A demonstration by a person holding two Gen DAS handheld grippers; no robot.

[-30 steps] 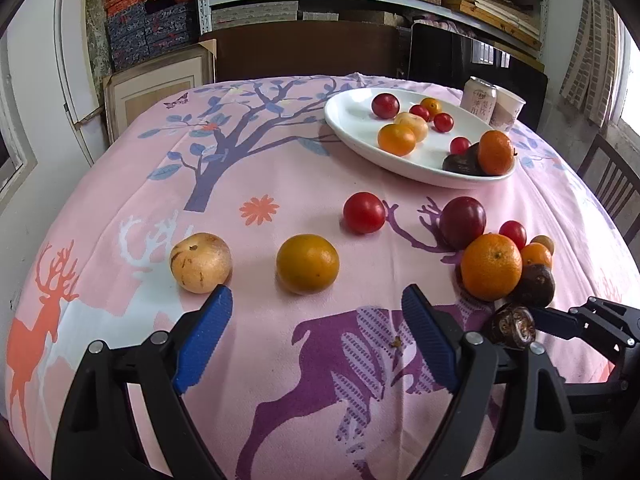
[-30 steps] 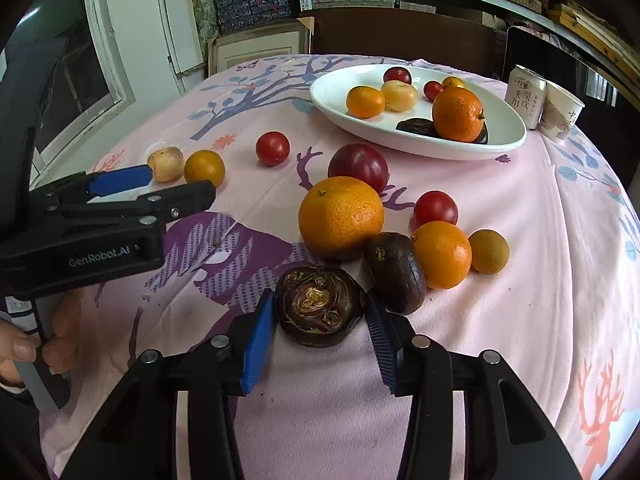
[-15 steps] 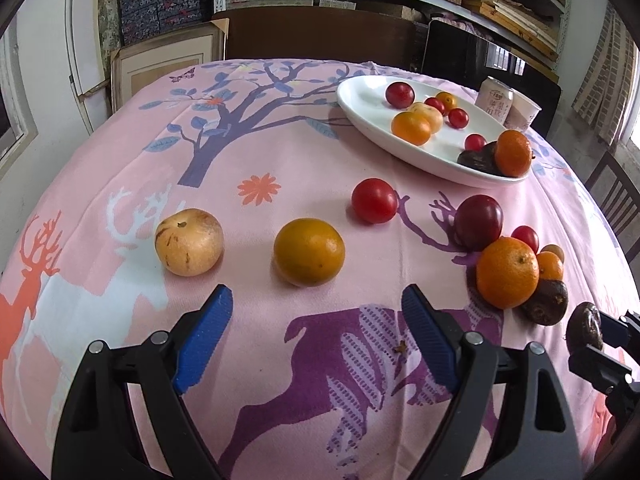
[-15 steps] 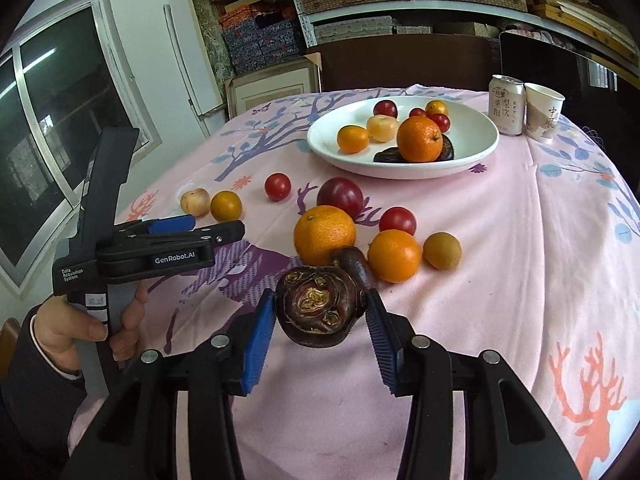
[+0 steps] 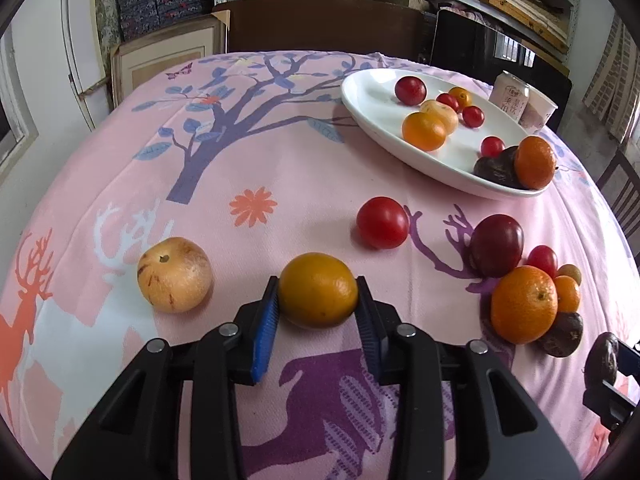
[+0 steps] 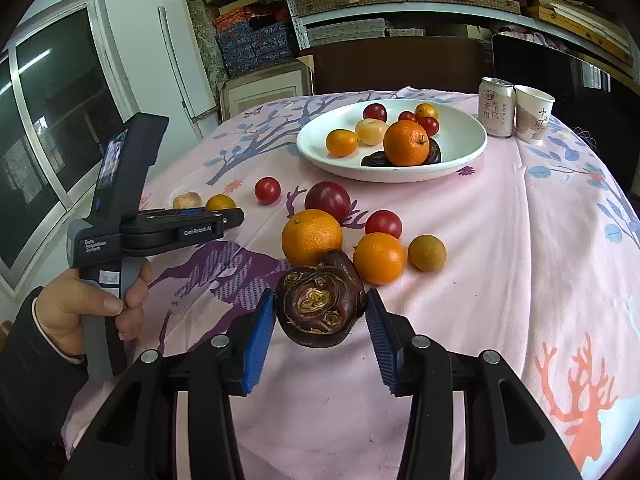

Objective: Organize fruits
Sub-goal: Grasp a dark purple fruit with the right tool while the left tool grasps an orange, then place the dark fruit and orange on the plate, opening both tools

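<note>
My left gripper (image 5: 318,308) is shut on a yellow-orange citrus (image 5: 318,295) resting on the pink tablecloth; it also shows in the right wrist view (image 6: 220,202). My right gripper (image 6: 320,312) is shut on a dark brown water chestnut (image 6: 320,307) and holds it above the cloth. A white oval plate (image 6: 460,160) at the back holds several fruits, among them an orange (image 6: 406,143). Loose fruits lie near the right gripper: a large orange (image 6: 312,236), a dark red plum (image 6: 328,201) and a red tomato (image 6: 383,224).
A pale apple-like fruit (image 5: 174,275) lies left of the left gripper. A red tomato (image 5: 382,222) lies ahead of it. A drink can (image 6: 496,107) and paper cup (image 6: 533,114) stand behind the plate. Chairs and shelves ring the table.
My left gripper moved forward and closed on the yellow-orange citrus. My right gripper lifted the water chestnut higher above the cloth.
</note>
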